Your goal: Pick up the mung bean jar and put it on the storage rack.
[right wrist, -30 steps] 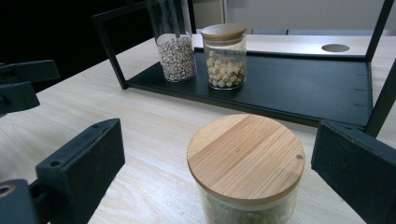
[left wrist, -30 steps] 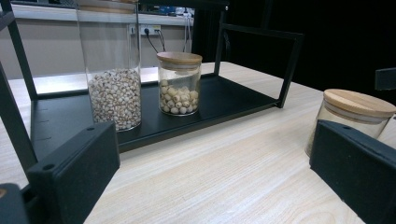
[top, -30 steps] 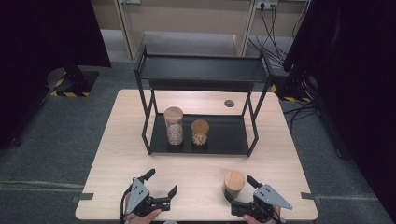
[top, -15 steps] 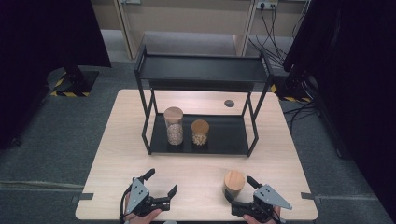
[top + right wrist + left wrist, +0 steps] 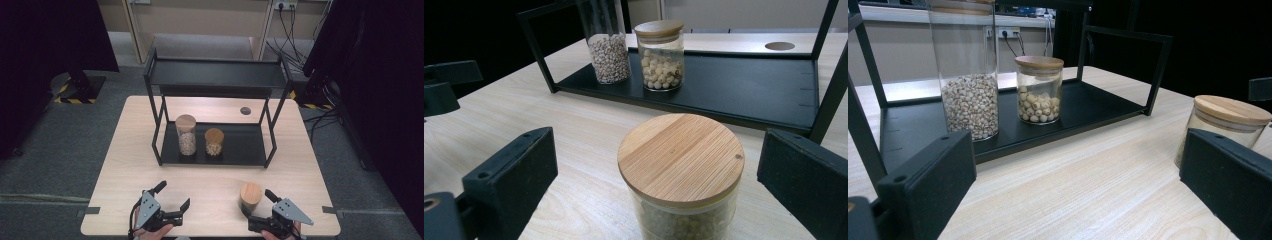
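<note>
A black two-tier shelf [image 5: 240, 150] stands in the middle of the wooden table [image 5: 130, 150]. On its lower tray are a tall glass jar of small grains [image 5: 186, 132] and, right of it, a short jar of pale round seeds [image 5: 214, 142], both with wooden lids. A third wood-lidded jar [image 5: 250, 196] stands on the table near the front right. My right gripper [image 5: 260, 206] is open just behind it; in the right gripper view the jar [image 5: 681, 155] sits between the spread jaws, untouched. My left gripper [image 5: 175, 194] is open at the front left, holding nothing.
A round cable hole [image 5: 245, 110] lies in the tabletop behind the shelf. The shelf's upper tier [image 5: 215, 75] is bare. In the left gripper view the third jar [image 5: 1230, 112] stands far right. Cables [image 5: 290, 30] lie on the floor beyond the table.
</note>
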